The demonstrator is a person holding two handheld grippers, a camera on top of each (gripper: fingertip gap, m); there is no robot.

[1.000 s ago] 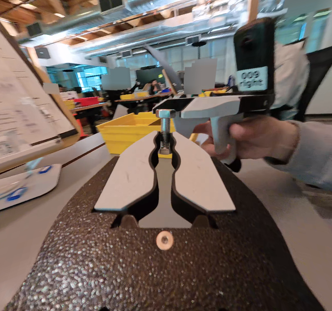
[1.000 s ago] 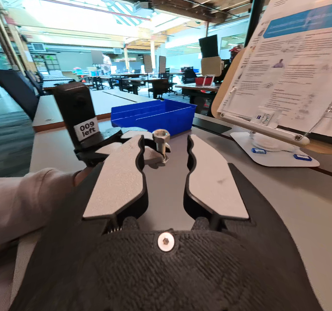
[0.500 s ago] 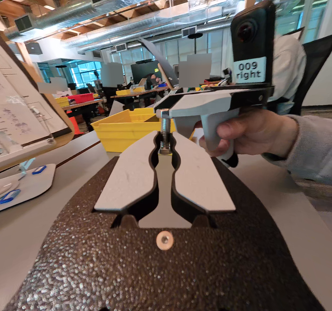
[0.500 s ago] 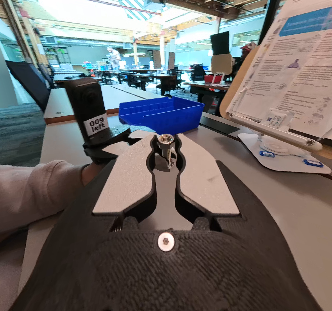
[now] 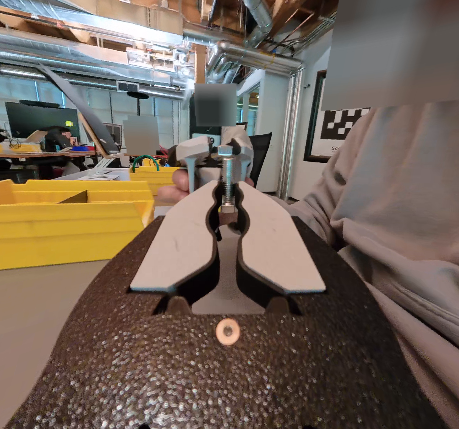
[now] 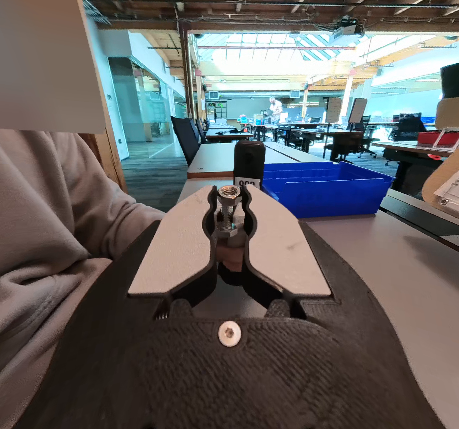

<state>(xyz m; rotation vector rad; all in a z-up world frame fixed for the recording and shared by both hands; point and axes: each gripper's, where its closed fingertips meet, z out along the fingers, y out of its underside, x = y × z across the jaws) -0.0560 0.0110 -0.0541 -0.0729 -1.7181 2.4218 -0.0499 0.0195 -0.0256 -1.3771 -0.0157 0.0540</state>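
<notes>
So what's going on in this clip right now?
A person in a grey sweatshirt holds a hand-held gripper in each hand, raised over a table and pointing at each other. The left hand-held gripper is clamped on the threaded shank of a steel bolt. The right hand-held gripper is closed on the nut at the bolt's end. A yellow bin and a blue bin sit nearby.

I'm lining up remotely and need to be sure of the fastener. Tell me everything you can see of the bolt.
The bolt is shiny silver metal, threaded along its shaft, hex head at one end, a hex nut at the other. It stands roughly upright, off the table. The left gripper pinches the threaded shaft; the right gripper clamps the nut. Nothing else touches it.
</notes>
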